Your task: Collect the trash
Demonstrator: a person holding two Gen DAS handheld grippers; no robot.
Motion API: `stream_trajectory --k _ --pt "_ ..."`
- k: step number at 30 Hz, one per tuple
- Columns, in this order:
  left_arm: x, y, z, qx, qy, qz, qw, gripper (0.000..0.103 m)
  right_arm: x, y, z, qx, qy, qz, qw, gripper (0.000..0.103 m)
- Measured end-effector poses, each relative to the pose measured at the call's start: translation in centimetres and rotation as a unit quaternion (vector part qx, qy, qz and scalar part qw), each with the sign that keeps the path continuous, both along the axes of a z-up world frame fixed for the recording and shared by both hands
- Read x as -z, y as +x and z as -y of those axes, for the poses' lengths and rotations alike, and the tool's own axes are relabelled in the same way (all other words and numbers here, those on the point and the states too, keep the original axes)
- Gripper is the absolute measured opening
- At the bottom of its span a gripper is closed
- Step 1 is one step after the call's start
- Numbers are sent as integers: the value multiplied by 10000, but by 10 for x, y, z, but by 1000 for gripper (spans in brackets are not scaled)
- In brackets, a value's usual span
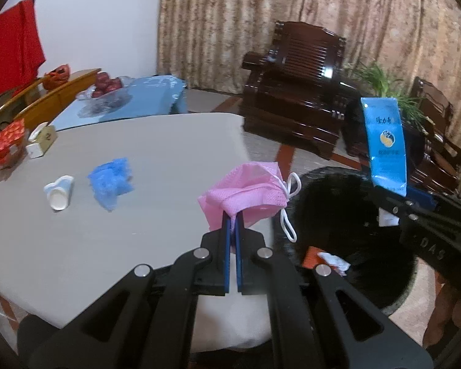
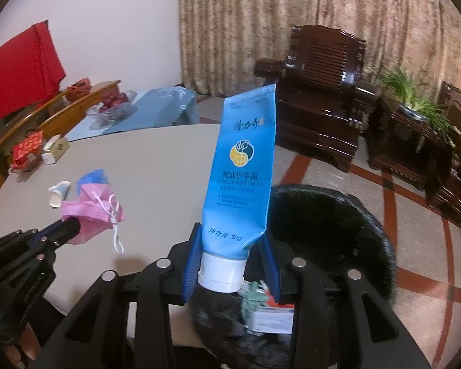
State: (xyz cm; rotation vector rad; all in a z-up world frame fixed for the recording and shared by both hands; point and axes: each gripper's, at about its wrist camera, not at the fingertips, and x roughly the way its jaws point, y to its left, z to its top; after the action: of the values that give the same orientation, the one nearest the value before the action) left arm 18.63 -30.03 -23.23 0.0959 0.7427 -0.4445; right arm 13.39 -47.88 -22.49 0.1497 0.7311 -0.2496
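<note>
My left gripper (image 1: pixel 233 215) is shut on a pink face mask (image 1: pixel 246 192) with white ear loops, held above the right edge of the grey table (image 1: pixel 138 209). The mask also shows in the right wrist view (image 2: pixel 92 209). My right gripper (image 2: pixel 230 246) is shut on a blue hand cream tube (image 2: pixel 242 169), cap down, held over the black trash bin (image 2: pixel 332 230). The tube also shows in the left wrist view (image 1: pixel 384 144) above the bin (image 1: pixel 338 215). A crumpled blue plastic piece (image 1: pixel 110 181) and a small tipped paper cup (image 1: pixel 59 192) lie on the table.
Paper scraps and a red piece (image 1: pixel 325 258) lie inside the bin. A red packet (image 1: pixel 6 144) and a small box (image 1: pixel 41 140) sit at the table's far left. A dark wooden armchair (image 1: pixel 295 92) and a potted plant (image 2: pixel 415 98) stand beyond.
</note>
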Motion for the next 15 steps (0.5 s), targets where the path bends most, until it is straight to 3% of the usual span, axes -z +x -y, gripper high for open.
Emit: stream_trajectory --k 15 --pt "26 -18 106 725 35 -233 9971 2 43 -29 87 648 175 -361 9971 37"
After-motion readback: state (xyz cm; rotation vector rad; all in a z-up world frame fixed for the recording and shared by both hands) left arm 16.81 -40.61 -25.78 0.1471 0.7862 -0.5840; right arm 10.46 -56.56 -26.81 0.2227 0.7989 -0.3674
